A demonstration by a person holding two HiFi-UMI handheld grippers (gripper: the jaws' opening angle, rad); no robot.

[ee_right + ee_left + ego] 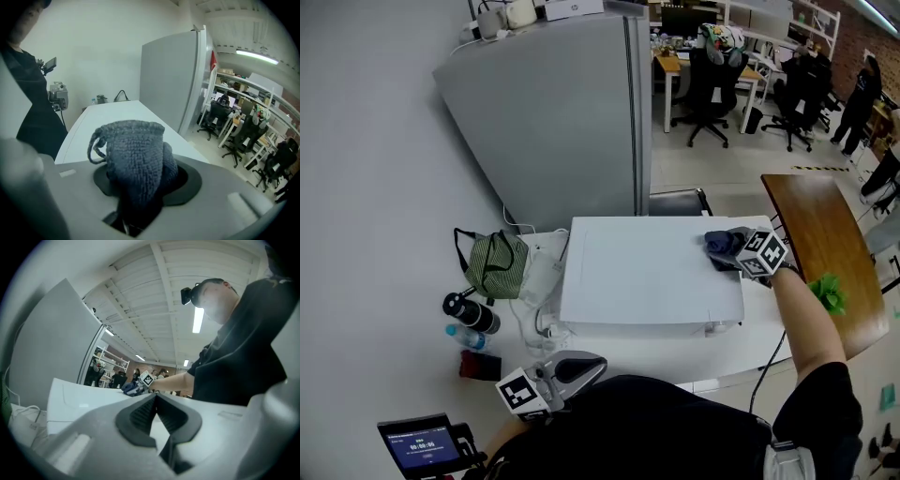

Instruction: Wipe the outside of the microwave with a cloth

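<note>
The white microwave [647, 272] sits on a white table, its flat top facing up. My right gripper [733, 249] rests at the top's far right corner, shut on a dark blue-grey knitted cloth [721, 243]. In the right gripper view the cloth [133, 157] bulges out between the jaws, with the microwave top [112, 117] stretching away behind it. My left gripper [586, 364] hovers low near the table's front edge, left of my body, jaws shut and empty. From the left gripper view, the fingertips [156, 398] meet in front of the microwave top [84, 401].
A tall grey fridge [558, 112] stands behind the microwave. A green bag [497, 264], dark bottle [471, 312] and white cables lie to the left. A wooden table [825, 262] is on the right. A small screen [422, 445] is mounted at front left.
</note>
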